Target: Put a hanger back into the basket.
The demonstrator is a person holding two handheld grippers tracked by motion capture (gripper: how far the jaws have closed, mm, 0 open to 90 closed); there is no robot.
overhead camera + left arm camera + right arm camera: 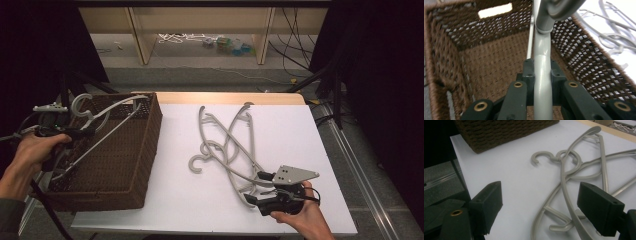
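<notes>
**Hanger Held Over the Basket, More Lying on the Table**

While the left gripper hung above the brown woven basket, its jaws were clamped tight on the bar of a grey plastic hanger. From the left gripper view the grey bar ran straight up between the two dark pads, pressed on both sides, with the basket's woven floor and walls below and around it. Seen from the high view, the held hanger lay tilted across the basket's open top, its hook raised near the far left corner and its long arm slanting down into the interior.

At the near right part of the white table, the right gripper rested in the person's hand with its jaws spread wide and nothing pressed between them. Just ahead of it lay a loose, overlapping heap of grey hangers flat on the table. From the right gripper view, the heap's nearest arms ran between the open pads, one hook curling toward the basket's corner.
</notes>
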